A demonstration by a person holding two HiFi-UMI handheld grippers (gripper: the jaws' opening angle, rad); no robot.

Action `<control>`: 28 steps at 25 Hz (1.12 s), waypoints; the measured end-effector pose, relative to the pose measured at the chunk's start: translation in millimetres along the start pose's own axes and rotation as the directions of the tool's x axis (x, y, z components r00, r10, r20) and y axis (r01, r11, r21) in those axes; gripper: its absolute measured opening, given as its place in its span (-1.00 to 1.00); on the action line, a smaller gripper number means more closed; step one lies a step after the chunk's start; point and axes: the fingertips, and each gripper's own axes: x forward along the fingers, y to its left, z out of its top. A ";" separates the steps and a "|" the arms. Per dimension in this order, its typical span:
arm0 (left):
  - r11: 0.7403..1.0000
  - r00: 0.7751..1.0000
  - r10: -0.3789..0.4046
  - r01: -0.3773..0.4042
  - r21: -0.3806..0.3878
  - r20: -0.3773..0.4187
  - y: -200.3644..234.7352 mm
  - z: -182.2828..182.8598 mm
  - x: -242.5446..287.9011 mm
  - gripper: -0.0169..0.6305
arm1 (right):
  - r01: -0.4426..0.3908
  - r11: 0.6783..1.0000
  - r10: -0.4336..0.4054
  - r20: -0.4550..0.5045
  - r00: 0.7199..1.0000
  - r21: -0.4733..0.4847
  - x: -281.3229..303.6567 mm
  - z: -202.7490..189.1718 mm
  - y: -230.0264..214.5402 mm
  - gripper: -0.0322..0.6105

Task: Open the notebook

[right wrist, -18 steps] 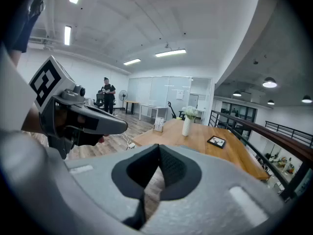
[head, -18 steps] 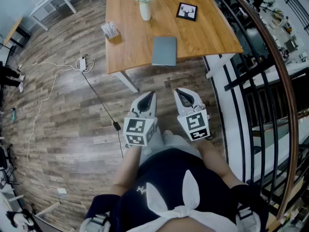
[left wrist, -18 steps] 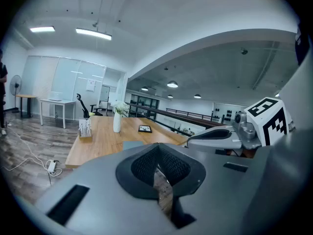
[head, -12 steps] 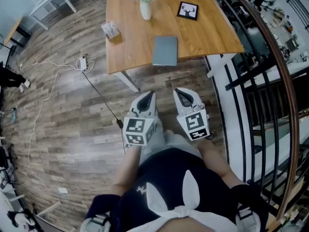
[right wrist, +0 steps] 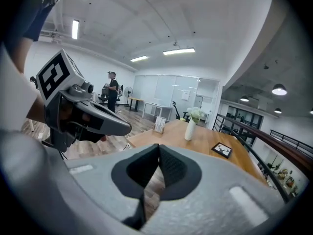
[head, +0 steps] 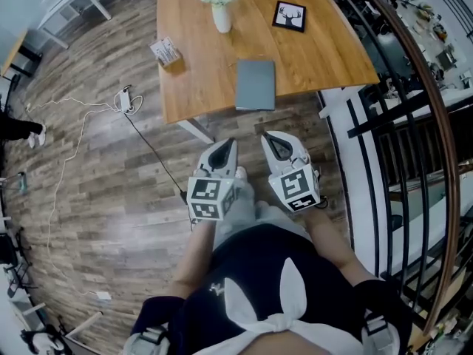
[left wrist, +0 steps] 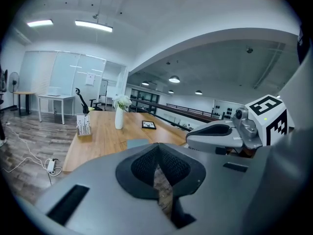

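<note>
Notebook (head: 255, 84) lies shut and flat near the front edge of the desk (head: 325, 58), a grey cover with nothing on it, well apart from both grippers. Compared with a moment ago it sits a little lower in the head view, and the whole desk with it, while the grippers keep the same place before the person's body. I read that as the person drawing slightly nearer, not as any reach. The left gripper (head: 230, 145) and right gripper (head: 268, 137) hang side by side over the floor (head: 111, 168), short of the desk and pointing towards it. In the left gripper view the fingers (left wrist: 143, 165) meet at their tips with nothing between them. The right gripper view shows its fingers (right wrist: 173, 168) together and empty as well. A vase (head: 221, 13), a frame (head: 288, 16) and a card stand (head: 168, 50) stand further back, clear of the notebook. The opening has not begun. The approach comes first, then parting one pair of fingers to catch the cover's edge.
</note>
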 end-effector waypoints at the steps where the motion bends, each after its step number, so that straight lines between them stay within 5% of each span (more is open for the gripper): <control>1: 1.000 1.000 -0.002 0.002 0.001 -0.003 4.9 0.8 4.7 -0.90 | 0.001 1.000 -0.001 -0.002 1.000 0.002 6.4 0.2 -2.9 -0.90; 8: 1.000 0.999 -0.012 0.011 -0.016 -0.040 38.6 4.9 37.1 -0.90 | -0.006 1.000 0.005 -0.063 0.998 -0.010 47.7 -3.2 -22.8 -0.89; 18: 1.000 0.997 -0.019 0.017 -0.024 -0.078 75.2 12.6 77.3 -0.90 | -0.053 0.999 0.053 -0.139 0.989 0.005 97.7 -13.3 -38.0 -0.49; 28: 0.998 0.994 -0.049 0.046 -0.032 -0.100 99.4 9.5 106.3 -0.90 | -0.088 0.995 0.075 -0.192 0.979 -0.057 133.2 -26.3 -42.4 -0.43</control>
